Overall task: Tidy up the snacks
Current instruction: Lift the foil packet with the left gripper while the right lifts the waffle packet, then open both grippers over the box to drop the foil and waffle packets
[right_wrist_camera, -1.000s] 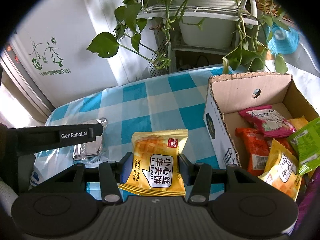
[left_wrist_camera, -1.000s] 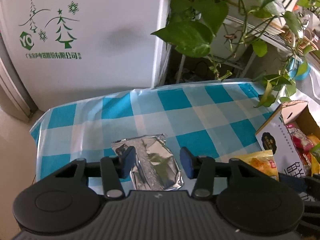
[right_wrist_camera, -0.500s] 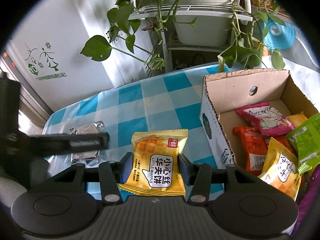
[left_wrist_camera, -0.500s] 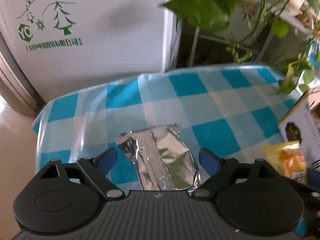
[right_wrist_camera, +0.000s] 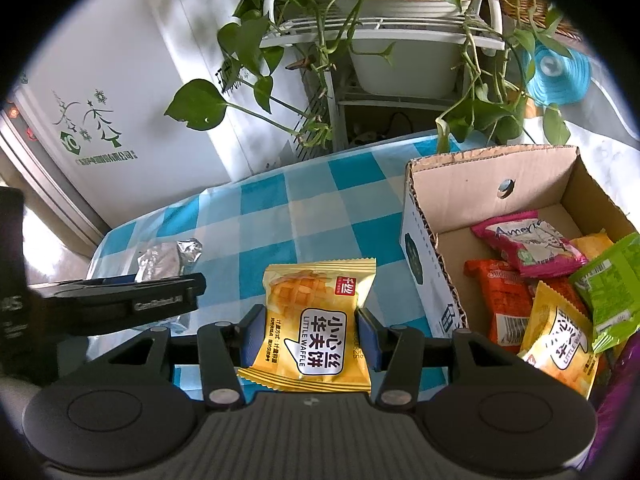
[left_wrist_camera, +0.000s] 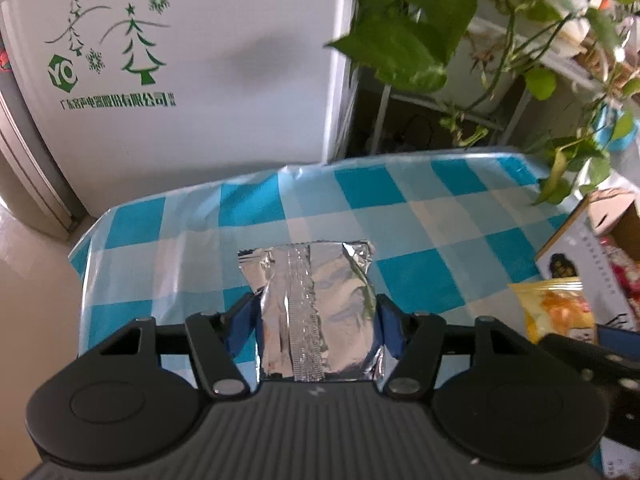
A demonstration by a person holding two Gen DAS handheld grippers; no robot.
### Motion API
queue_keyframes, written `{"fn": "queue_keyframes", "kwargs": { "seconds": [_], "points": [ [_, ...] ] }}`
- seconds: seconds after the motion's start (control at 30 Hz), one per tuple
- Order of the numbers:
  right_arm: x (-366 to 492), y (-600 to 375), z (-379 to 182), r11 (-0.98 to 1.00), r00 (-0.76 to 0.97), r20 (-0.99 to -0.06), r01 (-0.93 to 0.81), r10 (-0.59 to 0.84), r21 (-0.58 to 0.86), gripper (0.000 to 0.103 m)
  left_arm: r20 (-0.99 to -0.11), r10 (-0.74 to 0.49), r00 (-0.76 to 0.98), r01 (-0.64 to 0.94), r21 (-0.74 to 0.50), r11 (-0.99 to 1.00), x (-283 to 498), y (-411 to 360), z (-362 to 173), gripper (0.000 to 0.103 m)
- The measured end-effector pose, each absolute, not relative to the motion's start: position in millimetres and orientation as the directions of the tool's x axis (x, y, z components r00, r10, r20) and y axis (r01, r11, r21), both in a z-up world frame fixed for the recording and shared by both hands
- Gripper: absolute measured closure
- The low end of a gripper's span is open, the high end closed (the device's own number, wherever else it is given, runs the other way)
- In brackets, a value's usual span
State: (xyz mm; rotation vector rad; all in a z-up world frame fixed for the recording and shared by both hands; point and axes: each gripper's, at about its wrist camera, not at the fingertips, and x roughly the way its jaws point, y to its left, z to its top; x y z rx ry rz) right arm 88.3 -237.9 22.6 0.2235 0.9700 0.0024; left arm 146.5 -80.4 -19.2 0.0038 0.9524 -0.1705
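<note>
My left gripper (left_wrist_camera: 316, 320) is shut on a silver foil snack packet (left_wrist_camera: 316, 304), with its far end over the blue-and-white checked tablecloth (left_wrist_camera: 400, 216). My right gripper (right_wrist_camera: 306, 336) is shut on a yellow Little Waffle packet (right_wrist_camera: 314, 320) and holds it just left of the open cardboard box (right_wrist_camera: 476, 184). The box holds several snack packets, among them a pink one (right_wrist_camera: 528, 242), an orange one (right_wrist_camera: 500, 300) and a green one (right_wrist_camera: 608, 284). The left gripper and the foil packet (right_wrist_camera: 164, 260) also show at the left of the right wrist view.
A white appliance with green tree print (left_wrist_camera: 168, 64) stands behind the table. A plant stand with trailing green leaves (right_wrist_camera: 320, 40) hangs over the table's far edge. The table's left edge (left_wrist_camera: 80, 256) drops to the floor.
My left gripper opened wide around the foil packet half a second ago and has now shut on it. My right gripper has kept hold of the waffle packet, nearly still.
</note>
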Motion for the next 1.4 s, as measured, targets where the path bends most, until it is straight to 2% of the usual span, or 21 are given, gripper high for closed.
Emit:
{"fn": "queue_keyframes", "kwargs": {
  "seconds": [0.57, 0.97, 1.23, 1.4],
  "points": [
    [62.1, -252.9, 66.6, 0.968, 0.665, -0.739, 0.100, 0.106, 0.230, 0.048, -0.707, -0.206, 0.677, 0.232, -0.061, 0.971, 103.3, -87.9, 27.7, 0.040],
    [29.5, -289.9, 92.9, 0.950, 0.726, -0.682, 0.145, 0.088, 0.278, 0.048, -0.655, -0.238, 0.717, 0.303, -0.014, 0.953, 84.9, -103.9, 37.7, 0.040],
    [11.2, -334.7, 106.8, 0.925, 0.762, -0.647, 0.220, 0.036, 0.310, 0.048, -0.619, -0.318, 0.718, 0.376, -0.040, 0.926, 66.8, -115.7, 44.8, 0.040],
    [-5.0, -373.8, 113.9, 0.892, 0.779, -0.627, 0.299, -0.023, 0.338, 0.048, -0.608, -0.393, 0.690, 0.418, -0.108, 0.902, 59.1, -126.8, 46.0, 0.040]
  ]
}}
